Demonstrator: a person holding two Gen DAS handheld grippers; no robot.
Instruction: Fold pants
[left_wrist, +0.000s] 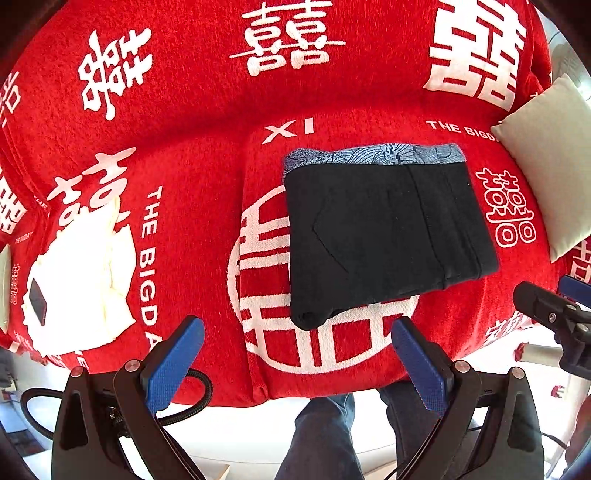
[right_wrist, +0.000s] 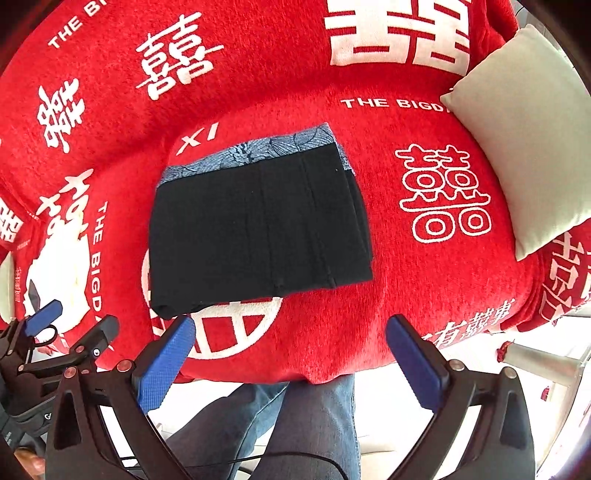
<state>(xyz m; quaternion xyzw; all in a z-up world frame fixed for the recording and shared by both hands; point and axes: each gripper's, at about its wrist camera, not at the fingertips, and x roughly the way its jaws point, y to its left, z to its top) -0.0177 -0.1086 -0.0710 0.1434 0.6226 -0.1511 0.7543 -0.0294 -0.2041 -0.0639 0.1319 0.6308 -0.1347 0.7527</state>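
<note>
Black pants (left_wrist: 384, 236) with a blue patterned waistband (left_wrist: 373, 157) lie folded into a compact rectangle, centred on the red blanket (left_wrist: 184, 147). Left gripper (left_wrist: 299, 365) and right gripper (right_wrist: 291, 362) hover near its front edge, jaws wide, holding nothing. Judgement: folding looks essentially done; any next move is only a light squaring of the bunched front-left corner (left_wrist: 310, 319). Layers underneath are hidden. A cream pillow (right_wrist: 524, 140) sits right; white cloth (left_wrist: 77, 280) with a dark item, unidentifiable, sits left.
</note>
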